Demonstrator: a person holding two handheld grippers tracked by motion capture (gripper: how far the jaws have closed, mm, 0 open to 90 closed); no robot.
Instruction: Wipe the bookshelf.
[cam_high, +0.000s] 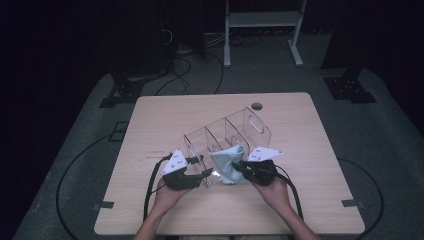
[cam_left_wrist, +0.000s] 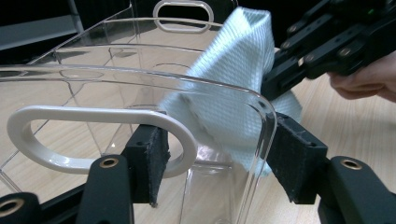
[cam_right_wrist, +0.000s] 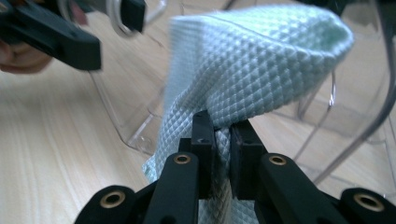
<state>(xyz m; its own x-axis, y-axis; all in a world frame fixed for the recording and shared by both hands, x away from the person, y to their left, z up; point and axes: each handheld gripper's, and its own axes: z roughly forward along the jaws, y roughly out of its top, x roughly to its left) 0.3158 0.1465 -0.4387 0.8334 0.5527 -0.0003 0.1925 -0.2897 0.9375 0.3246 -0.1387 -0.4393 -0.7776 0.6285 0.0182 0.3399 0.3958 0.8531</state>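
A clear plastic organizer (cam_high: 235, 127) with dividers and cut-out handles stands mid-table. My left gripper (cam_high: 205, 167) straddles its near end wall. In the left gripper view (cam_left_wrist: 219, 161) one pad (cam_left_wrist: 152, 163) sits in the white-rimmed handle hole (cam_left_wrist: 93, 140), a sliver short of the rim. The other pad (cam_left_wrist: 292, 158) lies against the outside corner. My right gripper (cam_high: 240, 165) is shut on a light blue waffle cloth (cam_high: 227, 162), and the jaws (cam_right_wrist: 223, 135) pinch a bunched fold. The cloth (cam_left_wrist: 233, 70) hangs against the organizer's near corner, partly over its rim.
The wooden table (cam_high: 165, 115) has a round cable hole (cam_high: 256, 106) at the back. Bare tabletop lies to the left, to the right and in front of the organizer. The person's hands come in from the front edge.
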